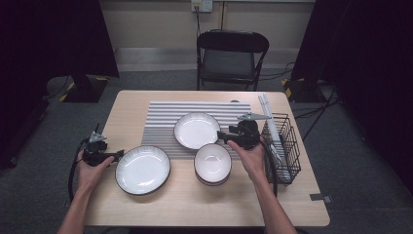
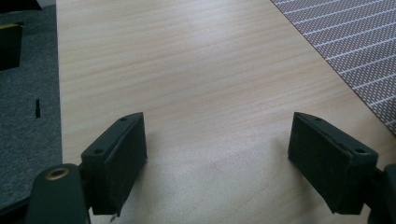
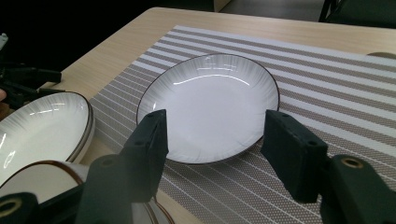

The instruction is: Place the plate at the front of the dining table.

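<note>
The left hand-held gripper (image 1: 119, 154) rests wide open and empty on the tabletop (image 2: 196, 70), just beside the large plate (image 1: 142, 169). The right hand-held gripper (image 3: 212, 144), open and empty, faces the plate on the striped mat (image 3: 208, 105), probably lining up its rim.

Your forearms are bare, no sleeves on either. Each hand carries a matte black two-jaw tool. Your left gripper (image 1: 118, 154) has a black cable looping from its body and a small pale grey fitting on top. Your right gripper (image 1: 220, 136) bears a grey three-cornered plate on top, with a black cable trailing beside your wrist. In the left gripper view its jaws are blocky black wedges, each with two small screw holes along the upper face, and a brass-coloured insert (image 2: 58, 173) shows in a rounded black arm. The right gripper view shows like brass inserts (image 3: 351, 162).
</note>
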A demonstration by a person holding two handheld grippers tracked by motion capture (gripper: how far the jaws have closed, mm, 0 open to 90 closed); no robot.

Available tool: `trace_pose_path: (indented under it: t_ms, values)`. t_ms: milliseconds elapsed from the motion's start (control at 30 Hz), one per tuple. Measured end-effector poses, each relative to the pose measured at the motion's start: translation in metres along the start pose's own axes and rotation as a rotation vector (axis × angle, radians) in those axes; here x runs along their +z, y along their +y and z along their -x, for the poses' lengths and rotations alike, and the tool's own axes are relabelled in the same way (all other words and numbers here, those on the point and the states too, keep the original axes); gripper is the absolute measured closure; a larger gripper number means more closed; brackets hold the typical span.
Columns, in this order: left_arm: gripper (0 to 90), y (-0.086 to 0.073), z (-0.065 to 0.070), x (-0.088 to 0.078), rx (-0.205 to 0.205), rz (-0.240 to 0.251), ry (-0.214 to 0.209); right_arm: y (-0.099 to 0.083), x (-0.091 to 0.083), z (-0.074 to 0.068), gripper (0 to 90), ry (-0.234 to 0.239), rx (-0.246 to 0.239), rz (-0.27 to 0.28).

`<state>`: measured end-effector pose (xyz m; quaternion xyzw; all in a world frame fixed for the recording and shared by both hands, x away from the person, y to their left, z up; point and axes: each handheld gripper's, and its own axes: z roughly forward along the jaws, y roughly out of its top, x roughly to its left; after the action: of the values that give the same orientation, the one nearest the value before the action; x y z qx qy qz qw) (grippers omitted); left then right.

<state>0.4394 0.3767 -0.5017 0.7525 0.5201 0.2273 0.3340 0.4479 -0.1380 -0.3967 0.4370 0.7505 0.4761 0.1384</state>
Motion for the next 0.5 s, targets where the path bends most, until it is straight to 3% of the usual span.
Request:
trace_pose_path:
  t_ms: [500]
  values:
    - [18.2,-0.001,0.0,0.0,0.0,0.005,0.002,-0.006,-0.029,-0.016,42.0,0.097,-0.031,0.006]
